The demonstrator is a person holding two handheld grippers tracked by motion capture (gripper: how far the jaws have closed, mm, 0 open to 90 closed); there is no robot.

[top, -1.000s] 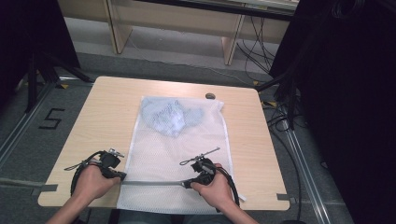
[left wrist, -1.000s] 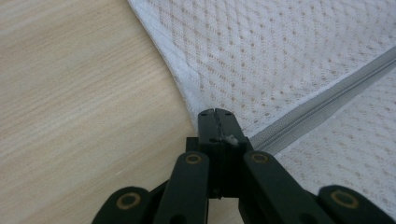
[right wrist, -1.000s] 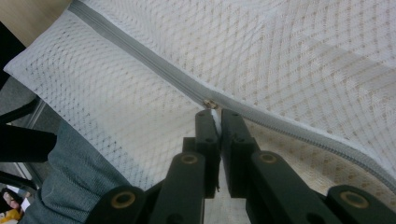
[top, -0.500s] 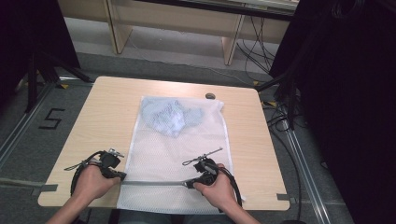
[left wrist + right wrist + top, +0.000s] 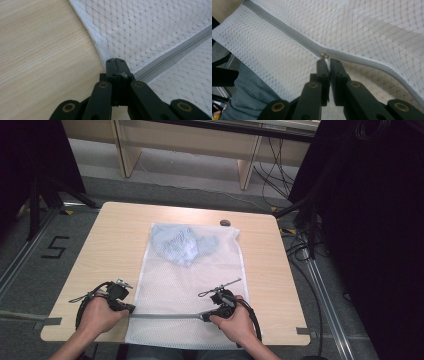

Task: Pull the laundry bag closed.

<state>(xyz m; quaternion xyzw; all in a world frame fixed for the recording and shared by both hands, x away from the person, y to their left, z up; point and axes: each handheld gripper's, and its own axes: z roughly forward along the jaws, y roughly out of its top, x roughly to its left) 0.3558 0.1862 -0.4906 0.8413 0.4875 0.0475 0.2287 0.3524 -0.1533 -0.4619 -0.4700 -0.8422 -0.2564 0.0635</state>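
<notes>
Nothing shifted since earlier frames; both our hands stay put. Mesh laundry bag [image 5: 187, 285] lies flat mid-table, near edge overhanging. Left gripper [image 5: 131, 309] pinches bag at zipper [image 5: 172, 56] end. Right gripper [image 5: 328, 60] pressed together on zipper pull [image 5: 325, 55]. Blue garment [image 5: 182, 245] inside, far end.

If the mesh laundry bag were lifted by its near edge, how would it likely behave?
The mesh laundry bag would probably sag limply: its near edge already drapes over the table. It looks light, thin netting. The blue cloth inside may slide toward the zipper.
</notes>
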